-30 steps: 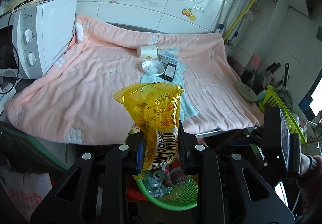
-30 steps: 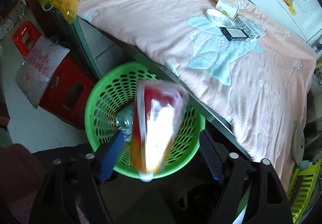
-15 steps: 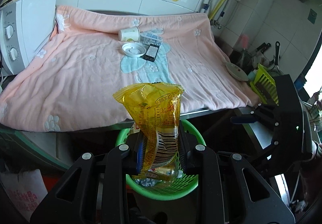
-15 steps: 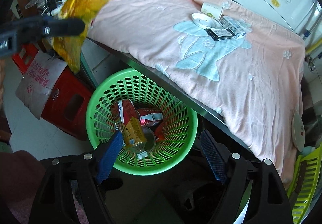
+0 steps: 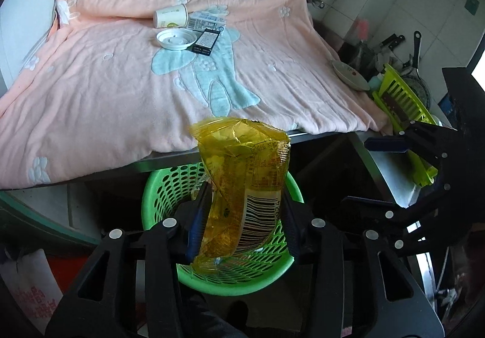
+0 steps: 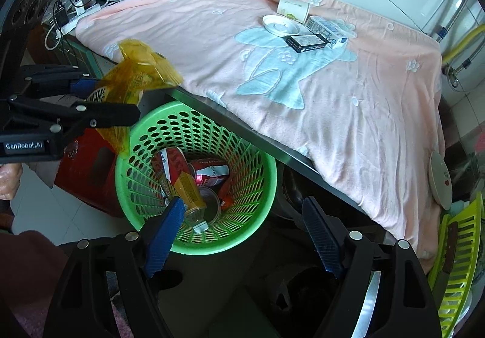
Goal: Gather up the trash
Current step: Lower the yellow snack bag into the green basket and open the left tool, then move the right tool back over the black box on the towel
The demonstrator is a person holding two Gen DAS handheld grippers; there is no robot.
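The left gripper (image 5: 241, 216) is over the green bin (image 5: 157, 186) with the yellow bag (image 5: 242, 174) standing between its jaws, which are opening; the bag's lower half hangs inside the bin's rim line, its crumpled top above it. From the right wrist view the bag sits over the bin's left edge rather than its middle, so the release is best finished a little further in over the bin, or the light film may catch the rim and slide to the floor. Let the jaws part fully before lifting away, since the film could cling to a pad; whether it already hangs free I cannot tell, as the bag covers both pads.

The right gripper (image 6: 245, 231) hangs empty and wide apart above the bin's near side; keeping it clear of the mouth gives the bag room to fall.

Inside the bin lie a red can (image 6: 212, 171) and a red-and-yellow packet (image 6: 175, 174). Beyond the bin, on the pink blanket (image 6: 348, 125), a cup (image 6: 292, 8), a lid (image 6: 280, 25), a black box (image 6: 307, 42) and a white box (image 6: 326, 30) are left to collect.
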